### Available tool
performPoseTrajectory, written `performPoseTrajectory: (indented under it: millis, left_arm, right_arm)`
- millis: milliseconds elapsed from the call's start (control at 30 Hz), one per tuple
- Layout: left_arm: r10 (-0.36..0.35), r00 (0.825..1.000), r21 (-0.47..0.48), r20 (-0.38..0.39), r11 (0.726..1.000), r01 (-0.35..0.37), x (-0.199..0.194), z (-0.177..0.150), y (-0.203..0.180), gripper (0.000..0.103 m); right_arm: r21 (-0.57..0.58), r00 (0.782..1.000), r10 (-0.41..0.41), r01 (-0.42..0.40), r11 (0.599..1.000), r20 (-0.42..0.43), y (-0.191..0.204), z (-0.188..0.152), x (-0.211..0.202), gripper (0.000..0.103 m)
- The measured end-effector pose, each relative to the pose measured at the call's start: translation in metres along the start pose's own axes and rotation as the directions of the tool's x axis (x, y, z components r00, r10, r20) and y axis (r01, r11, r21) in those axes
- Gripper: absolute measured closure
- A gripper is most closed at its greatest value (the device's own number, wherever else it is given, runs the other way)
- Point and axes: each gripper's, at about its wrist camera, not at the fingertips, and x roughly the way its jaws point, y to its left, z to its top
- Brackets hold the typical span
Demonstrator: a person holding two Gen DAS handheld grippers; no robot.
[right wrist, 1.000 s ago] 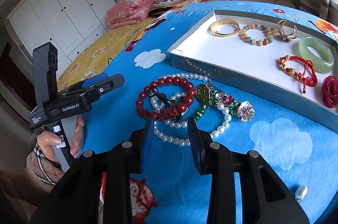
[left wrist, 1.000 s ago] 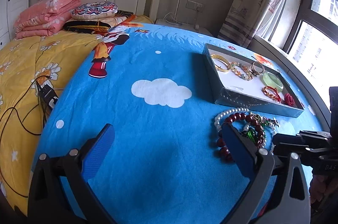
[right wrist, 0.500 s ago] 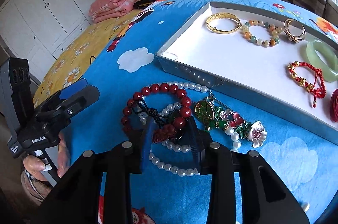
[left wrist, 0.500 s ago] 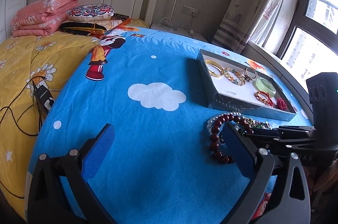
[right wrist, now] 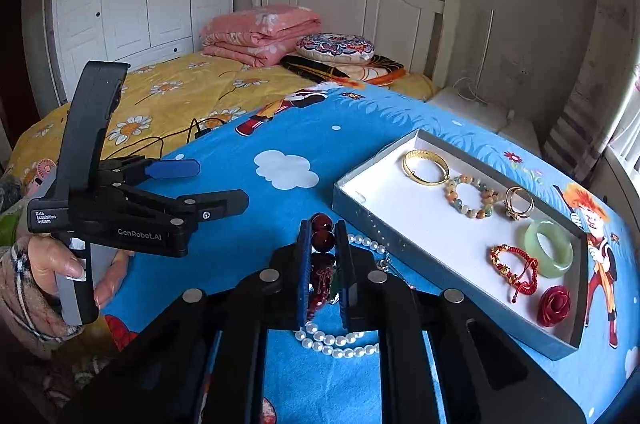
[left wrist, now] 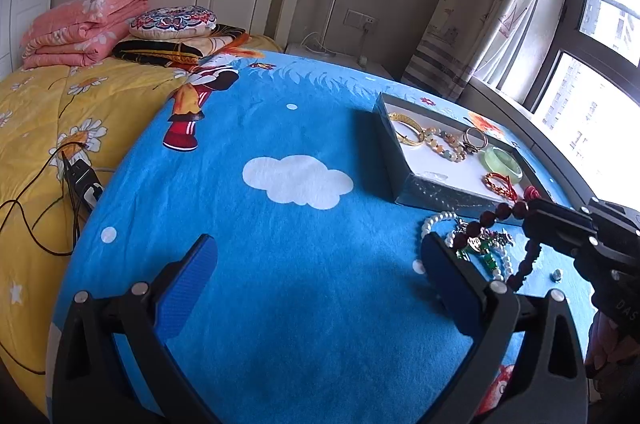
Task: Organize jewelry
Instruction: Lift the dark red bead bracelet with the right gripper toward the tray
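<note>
Blue cloud-print fleece blanket under both grippers. Right gripper jaws clamp round dark-red bead bracelet; pearl strand below. Left gripper jaws spread wide, empty.

Dk red beads, blue blanket (white clouds).

Right tongs pinched shut and raised, left tongs spread wide

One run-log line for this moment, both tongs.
right tongs: shut on red bead bracelet, lifted | left tongs: open, empty | pearl strand: on blanket | tray: six pieces
</note>
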Motion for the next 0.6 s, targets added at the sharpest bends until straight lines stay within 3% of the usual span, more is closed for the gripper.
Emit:
performPoseTrajectory:
  millis: [233,500,600]
  left_arm:
    - [0.010,1.000,0.007,-0.015,1.000,-0.010,0.003,0.001,-0.002,0.004]
    - [0.018,0.999,0.014,-0.041,1.000,-0.017,0.008,0.001,-0.002,0.004]
    - [0.005,0.999,0.099,-0.045,0.995,0.000,0.006,-0.001,-0.017,0.004]
  right_arm:
    - [0.075,1.000,0.003,-0.003,0.997,-0.004,-0.019,-0.004,-0.006,0.091]
    - [0.089,0.991,-0.007,-0.005,0.996,0.137,-0.026,0.006,-0.062,0.091]
    - [0.103,0.985,-0.047,0.030,0.994,0.167,-0.036,0.006,-0.083,0.091]
